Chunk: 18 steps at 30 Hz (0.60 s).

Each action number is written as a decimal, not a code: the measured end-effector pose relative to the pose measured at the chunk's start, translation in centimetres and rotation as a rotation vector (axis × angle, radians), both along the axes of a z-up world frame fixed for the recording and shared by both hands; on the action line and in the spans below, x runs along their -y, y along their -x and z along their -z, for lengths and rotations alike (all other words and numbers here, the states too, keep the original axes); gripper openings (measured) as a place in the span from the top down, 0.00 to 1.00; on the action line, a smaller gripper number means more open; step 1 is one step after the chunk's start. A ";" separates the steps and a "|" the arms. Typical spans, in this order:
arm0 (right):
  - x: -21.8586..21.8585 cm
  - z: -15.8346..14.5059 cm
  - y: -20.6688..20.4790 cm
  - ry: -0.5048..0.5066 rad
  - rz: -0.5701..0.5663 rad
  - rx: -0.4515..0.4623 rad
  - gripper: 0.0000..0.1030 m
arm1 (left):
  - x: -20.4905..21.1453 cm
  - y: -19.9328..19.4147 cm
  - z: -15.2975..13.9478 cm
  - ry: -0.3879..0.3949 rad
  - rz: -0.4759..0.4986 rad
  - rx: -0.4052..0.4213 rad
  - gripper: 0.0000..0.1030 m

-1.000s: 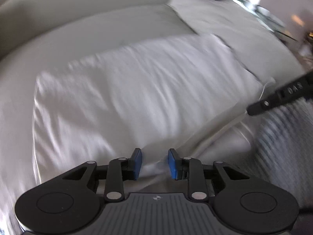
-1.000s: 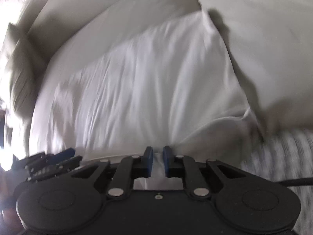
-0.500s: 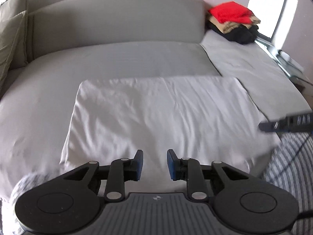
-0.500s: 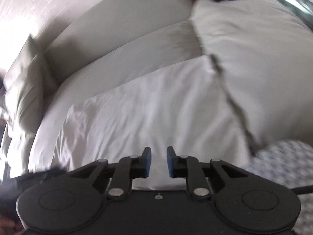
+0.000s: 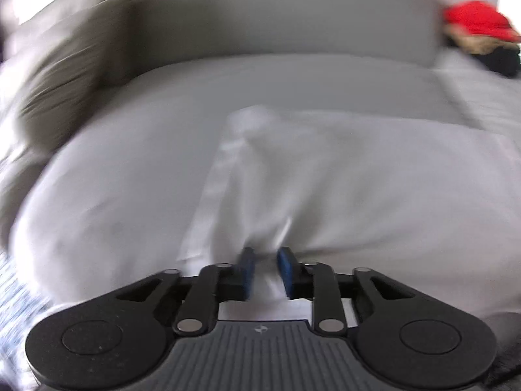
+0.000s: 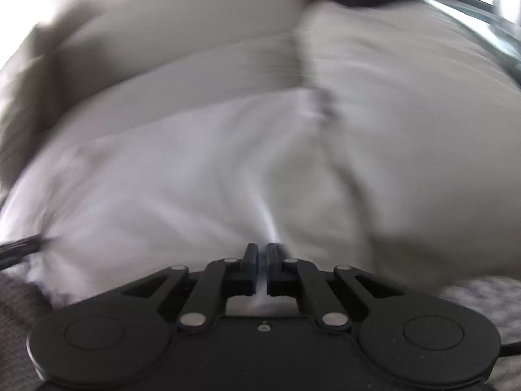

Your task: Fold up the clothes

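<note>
A white garment (image 5: 342,176) lies spread across the seat of a grey sofa (image 5: 276,39), its near hem running directly under both tools as a person works toward a fold. The right gripper (image 6: 262,257) has its jaws pinched shut on a thin ridge of the white cloth, which rises in a taut crease just ahead of the pads, apparently so that this corner can be lifted without slipping. The left gripper (image 5: 265,267) stands with its jaws part-way apart, a bunch of the same fabric gathered between the blue pads (image 5: 247,268); blur makes it impossible to tell whether they press on it or merely straddle it. Both tools point steeply down at the near edge, a placement that suggests the two front corners are being taken together to carry the hem toward the backrest. Ahead of the left jaws and off to their left sits a grey cushion (image 5: 62,75); far ahead to the right, a pile of clothes topped in red (image 5: 478,26) rests at the sofa's far end, probably set aside there. Striped fabric (image 6: 482,296) shows at the right of the right jaws.
</note>
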State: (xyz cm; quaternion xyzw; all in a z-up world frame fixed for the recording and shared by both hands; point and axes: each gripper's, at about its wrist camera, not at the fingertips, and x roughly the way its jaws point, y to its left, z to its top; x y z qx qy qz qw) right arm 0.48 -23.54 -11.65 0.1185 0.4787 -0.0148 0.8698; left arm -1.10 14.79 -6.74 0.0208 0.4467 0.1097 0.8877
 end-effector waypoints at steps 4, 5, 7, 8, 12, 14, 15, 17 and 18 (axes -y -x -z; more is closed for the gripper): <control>3.5 1.6 0.3 0.057 0.134 -0.108 0.93 | -1.6 0.1 0.7 -0.040 -0.055 -0.086 0.72; 3.6 1.6 0.5 0.051 0.134 -0.109 0.93 | -1.9 0.1 0.9 -0.048 -0.063 -0.108 0.72; 3.6 1.0 1.0 0.049 0.147 -0.108 0.93 | -2.7 0.6 0.3 -0.027 -0.082 -0.109 0.72; 3.6 0.6 1.3 0.050 0.158 -0.108 0.93 | -2.8 1.0 -0.3 -0.029 -0.089 -0.096 0.72; 3.6 -2.3 3.0 0.007 0.173 -0.013 0.89 | -2.7 2.7 -3.3 -0.030 -0.079 0.013 0.78; 3.5 -4.2 3.8 -0.042 0.167 0.087 0.88 | -2.7 3.2 -5.2 0.022 -0.044 0.098 0.78; 3.4 -5.0 3.9 -0.078 0.164 0.142 0.88 | -2.3 3.0 -5.9 0.047 -0.023 0.130 0.78; 2.9 -5.9 3.5 -0.126 0.159 0.223 0.88 | -0.8 2.2 -7.1 0.086 0.041 0.190 0.78; 2.6 -6.2 2.9 -0.137 0.156 0.247 0.88 | 0.1 1.6 -7.6 0.100 0.079 0.211 0.78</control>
